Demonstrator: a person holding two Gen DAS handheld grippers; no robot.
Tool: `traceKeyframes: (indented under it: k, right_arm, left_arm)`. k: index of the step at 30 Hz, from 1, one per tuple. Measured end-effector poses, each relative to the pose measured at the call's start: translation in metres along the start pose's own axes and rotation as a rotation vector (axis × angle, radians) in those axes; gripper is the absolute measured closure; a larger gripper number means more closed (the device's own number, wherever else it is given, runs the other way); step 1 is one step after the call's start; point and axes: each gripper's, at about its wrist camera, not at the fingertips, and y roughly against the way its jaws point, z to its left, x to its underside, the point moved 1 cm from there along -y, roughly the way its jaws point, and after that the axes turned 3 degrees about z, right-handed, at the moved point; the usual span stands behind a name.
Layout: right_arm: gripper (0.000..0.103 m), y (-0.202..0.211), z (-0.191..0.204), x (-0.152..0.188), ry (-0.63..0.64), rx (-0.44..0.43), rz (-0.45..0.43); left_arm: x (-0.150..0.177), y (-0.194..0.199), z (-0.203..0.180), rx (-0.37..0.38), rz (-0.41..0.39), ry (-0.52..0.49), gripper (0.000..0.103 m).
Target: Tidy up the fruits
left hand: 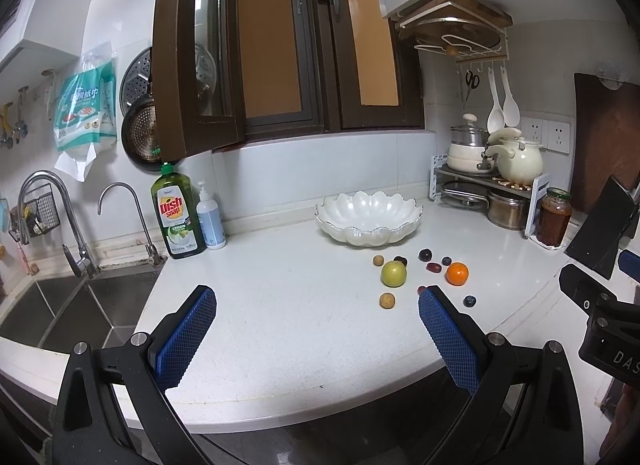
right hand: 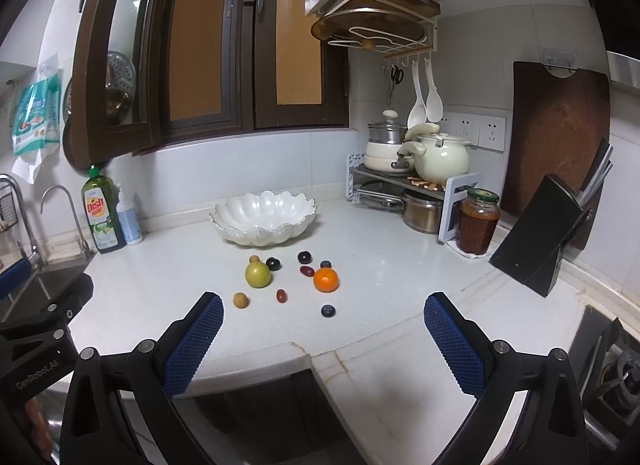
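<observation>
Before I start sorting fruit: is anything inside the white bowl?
The visible inside of the white scalloped bowl looks empty; its near rim hides the bottom. All fruit lies on the counter.

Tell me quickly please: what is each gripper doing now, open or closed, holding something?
Left gripper: open, holding nothing, above the countertop.
Right gripper: open, holding nothing, fruits ahead of it.

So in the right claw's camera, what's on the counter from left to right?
Dish soap bottle → white bowl → orange → metal pot → jar of red sauce → black knife block.
</observation>
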Motion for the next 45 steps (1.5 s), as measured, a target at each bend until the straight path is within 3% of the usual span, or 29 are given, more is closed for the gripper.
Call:
traceKeyframes:
  k: [45]
  right_arm:
    - [0.001,0.0032,-0.0043,-0.0002,-0.005,0.000,-0.013]
  left_arm:
    - [-0.0048,0.0040,-0.0075,0.009,-0.011,0.001,0.000]
